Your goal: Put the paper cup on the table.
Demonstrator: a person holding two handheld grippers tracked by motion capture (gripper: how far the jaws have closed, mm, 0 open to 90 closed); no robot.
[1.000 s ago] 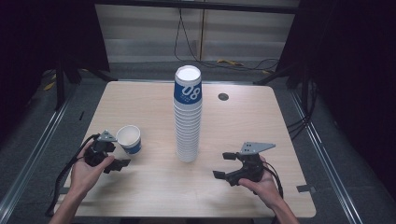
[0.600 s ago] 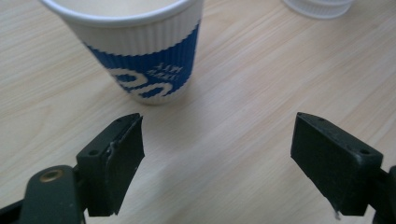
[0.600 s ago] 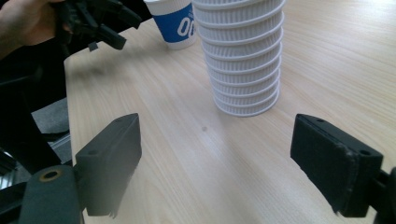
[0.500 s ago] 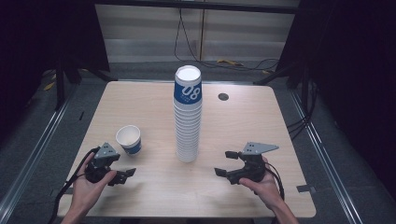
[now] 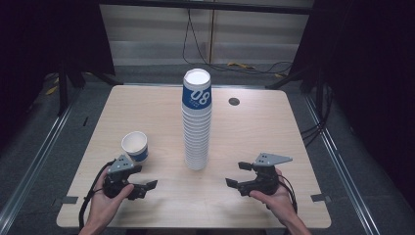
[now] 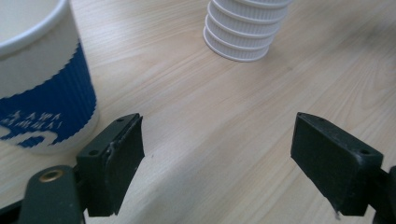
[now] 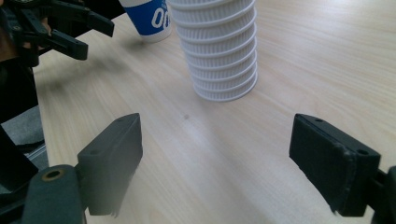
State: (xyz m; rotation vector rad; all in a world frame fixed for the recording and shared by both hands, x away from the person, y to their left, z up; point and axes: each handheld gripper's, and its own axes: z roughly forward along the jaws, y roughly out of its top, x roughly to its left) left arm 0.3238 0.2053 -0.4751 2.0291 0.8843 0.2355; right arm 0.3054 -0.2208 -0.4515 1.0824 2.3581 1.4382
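A single white paper cup with a blue band [image 5: 135, 146] stands upright on the wooden table [image 5: 259, 132], left of a tall stack of the same cups [image 5: 196, 122]. My left gripper [image 5: 143, 177] is open just in front of the single cup, apart from it. In the left gripper view the cup [image 6: 42, 84] stands beyond the left jaw, and nothing is between the jaws of the left gripper [image 6: 217, 154]. My right gripper [image 5: 237, 174] is open near the front right. Its jaws have just been closing a little, with nothing between them. The right gripper [image 7: 215, 154] faces the stack's base [image 7: 219, 51].
A small dark round hole [image 5: 234, 101] sits in the tabletop at the back right. Bare wood lies between the two grippers along the front edge. Cables [image 5: 230, 63] run over the floor behind the table. Dark curtains hang on both sides.
My left gripper has drawn back from the single cup toward the table's front edge and a little right. The cup stays standing where it was. The right hand has barely moved.
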